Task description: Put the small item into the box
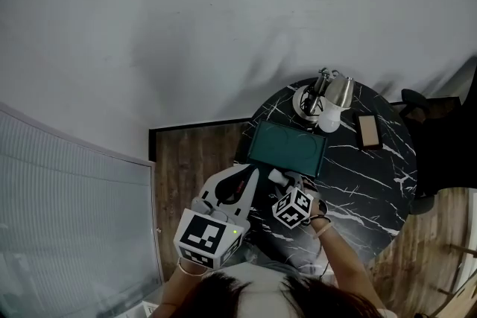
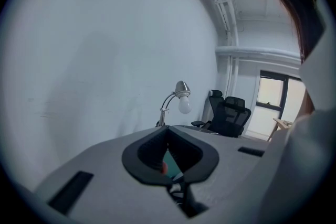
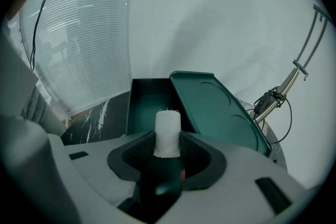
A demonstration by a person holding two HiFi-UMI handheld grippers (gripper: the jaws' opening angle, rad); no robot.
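Roll (image 3: 167, 131), white and fray-topped, stands clamped in right tool (image 3: 167, 152).

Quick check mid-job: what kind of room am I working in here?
Probably an office or meeting corner: a round black marble table with a desk lamp on it, a black office chair beyond, and slatted blinds alongside.
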